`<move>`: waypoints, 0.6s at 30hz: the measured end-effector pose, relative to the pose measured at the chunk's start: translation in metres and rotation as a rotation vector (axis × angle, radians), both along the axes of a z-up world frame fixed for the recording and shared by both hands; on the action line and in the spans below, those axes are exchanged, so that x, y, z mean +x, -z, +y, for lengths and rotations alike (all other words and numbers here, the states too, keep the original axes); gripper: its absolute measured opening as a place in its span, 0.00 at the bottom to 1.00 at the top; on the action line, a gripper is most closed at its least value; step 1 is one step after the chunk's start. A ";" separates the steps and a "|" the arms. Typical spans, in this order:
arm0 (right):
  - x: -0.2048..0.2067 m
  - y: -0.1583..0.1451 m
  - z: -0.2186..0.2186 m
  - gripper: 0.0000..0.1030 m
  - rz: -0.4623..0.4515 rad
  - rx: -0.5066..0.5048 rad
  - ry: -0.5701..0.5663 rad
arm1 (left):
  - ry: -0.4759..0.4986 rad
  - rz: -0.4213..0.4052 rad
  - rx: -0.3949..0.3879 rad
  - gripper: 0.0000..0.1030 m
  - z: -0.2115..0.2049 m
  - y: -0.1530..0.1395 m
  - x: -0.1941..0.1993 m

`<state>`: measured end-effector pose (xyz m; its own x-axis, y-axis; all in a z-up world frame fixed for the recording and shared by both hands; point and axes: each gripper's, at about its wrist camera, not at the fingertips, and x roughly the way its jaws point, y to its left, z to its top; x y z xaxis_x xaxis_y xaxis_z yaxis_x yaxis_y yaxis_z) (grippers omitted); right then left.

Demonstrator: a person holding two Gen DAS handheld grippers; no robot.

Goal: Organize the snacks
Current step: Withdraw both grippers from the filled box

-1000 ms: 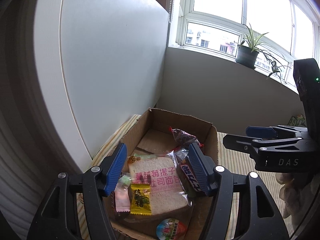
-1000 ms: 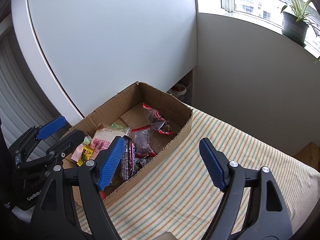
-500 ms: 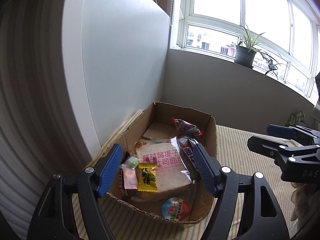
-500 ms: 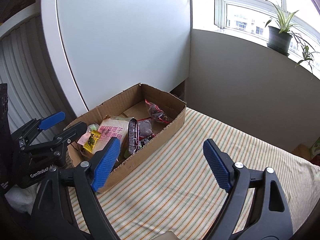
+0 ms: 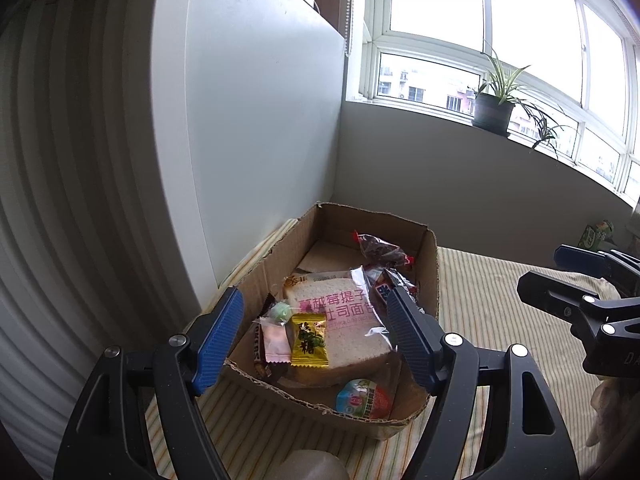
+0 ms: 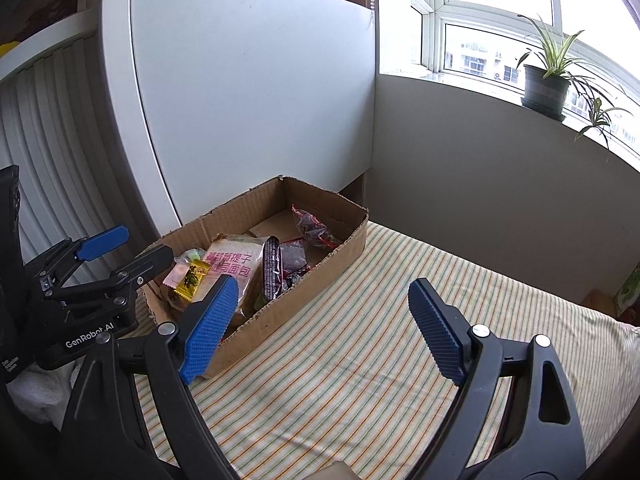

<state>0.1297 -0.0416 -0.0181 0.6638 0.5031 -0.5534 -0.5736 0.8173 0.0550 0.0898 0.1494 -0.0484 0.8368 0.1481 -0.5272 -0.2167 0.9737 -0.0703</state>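
Left wrist view: the left claw hangs wide and empty, jaws just opened further, with the box of snacks straight ahead and below, its long axis running away. The right claw, also spread and empty, has the box off to its left, farther.

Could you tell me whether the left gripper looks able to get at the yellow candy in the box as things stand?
Probably yes: the left gripper is open and empty, and the yellow candy lies uncovered on top of the bread in the open box.
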 end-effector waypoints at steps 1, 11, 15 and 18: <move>0.000 0.000 -0.001 0.87 -0.001 0.000 0.004 | 0.002 0.001 0.007 0.72 -0.002 0.000 0.001; -0.006 0.001 -0.019 0.87 -0.003 -0.007 0.040 | 0.004 -0.010 0.016 0.79 -0.009 -0.002 -0.002; -0.009 0.002 -0.022 0.87 -0.004 -0.009 0.045 | 0.004 -0.003 0.032 0.79 -0.013 -0.001 -0.003; -0.011 0.003 -0.023 0.87 -0.004 -0.014 0.044 | 0.000 -0.007 0.028 0.79 -0.014 -0.002 -0.004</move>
<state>0.1190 -0.0644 -0.0210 0.6872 0.4655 -0.5577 -0.5372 0.8424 0.0413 0.0859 0.1356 -0.0467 0.8406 0.1622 -0.5168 -0.2158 0.9754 -0.0449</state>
